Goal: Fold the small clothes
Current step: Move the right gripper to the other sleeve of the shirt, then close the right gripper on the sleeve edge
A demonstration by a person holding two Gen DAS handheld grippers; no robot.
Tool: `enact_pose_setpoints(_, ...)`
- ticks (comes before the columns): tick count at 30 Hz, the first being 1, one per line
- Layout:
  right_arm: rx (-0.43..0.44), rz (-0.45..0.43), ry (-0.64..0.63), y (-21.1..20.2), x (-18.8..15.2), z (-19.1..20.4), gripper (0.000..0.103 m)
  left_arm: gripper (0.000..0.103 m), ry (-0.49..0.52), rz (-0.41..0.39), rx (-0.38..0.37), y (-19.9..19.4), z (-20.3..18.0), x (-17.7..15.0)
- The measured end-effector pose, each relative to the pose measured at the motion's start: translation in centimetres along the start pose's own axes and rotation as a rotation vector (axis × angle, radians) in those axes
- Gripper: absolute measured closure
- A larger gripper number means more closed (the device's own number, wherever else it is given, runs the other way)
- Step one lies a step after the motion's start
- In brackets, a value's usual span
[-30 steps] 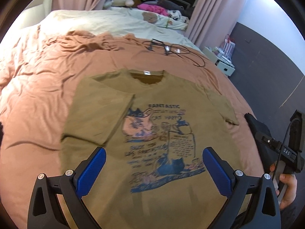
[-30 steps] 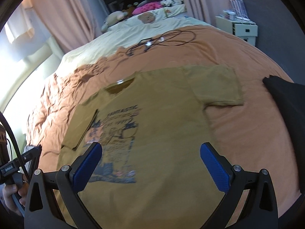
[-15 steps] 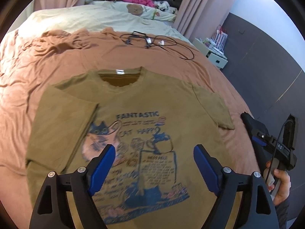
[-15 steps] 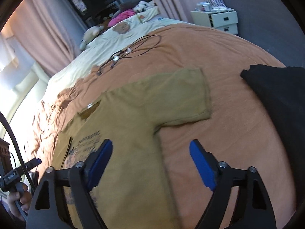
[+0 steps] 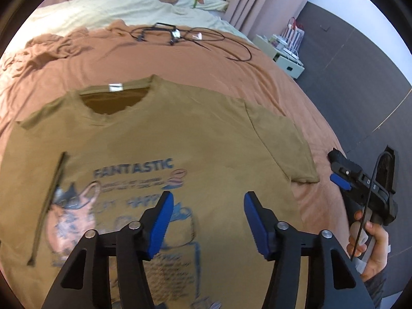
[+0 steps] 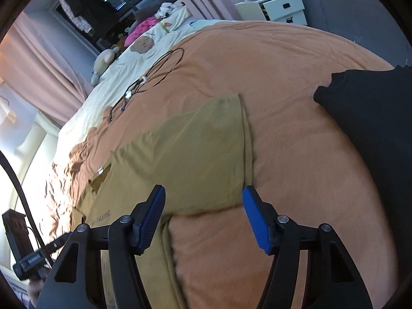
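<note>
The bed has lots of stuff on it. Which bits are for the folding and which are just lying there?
For the folding:
olive T-shirt, spread flat
left gripper, jaws open
right gripper, jaws open, by the sleeve

Just lying about:
black cables
black cloth
soft toys
white drawers

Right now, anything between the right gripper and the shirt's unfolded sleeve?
Nothing visible. The right gripper is open right above the olive T-shirt's sleeve, bare bedspread beside it. The black garment lies off to the right, and the cables are farther up the bed.
</note>
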State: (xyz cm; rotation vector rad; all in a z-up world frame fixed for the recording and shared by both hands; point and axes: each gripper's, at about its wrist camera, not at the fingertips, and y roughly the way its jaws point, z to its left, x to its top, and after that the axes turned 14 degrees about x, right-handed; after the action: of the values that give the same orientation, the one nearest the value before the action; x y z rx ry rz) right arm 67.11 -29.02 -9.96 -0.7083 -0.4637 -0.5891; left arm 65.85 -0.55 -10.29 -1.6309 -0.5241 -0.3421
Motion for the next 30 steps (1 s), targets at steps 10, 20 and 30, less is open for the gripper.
enact_pose_setpoints(10,-0.006,0.029,0.054,3.4,2.5,-2.9,0.049,0.063,0.039,0.037,-0.011,4.0,-3.4,1.4)
enact_pose_setpoints(20,0.024,0.057,0.069,5.9,3.7,-3.9,0.062,0.08,0.045,0.074,-0.028,6.8,-5.5,2.0)
enact_pose_setpoints(30,0.086,0.016,0.028,3.8,4.1,-3.1,0.102,0.088,0.084,0.08,-0.08,8.1,-9.3,2.8)
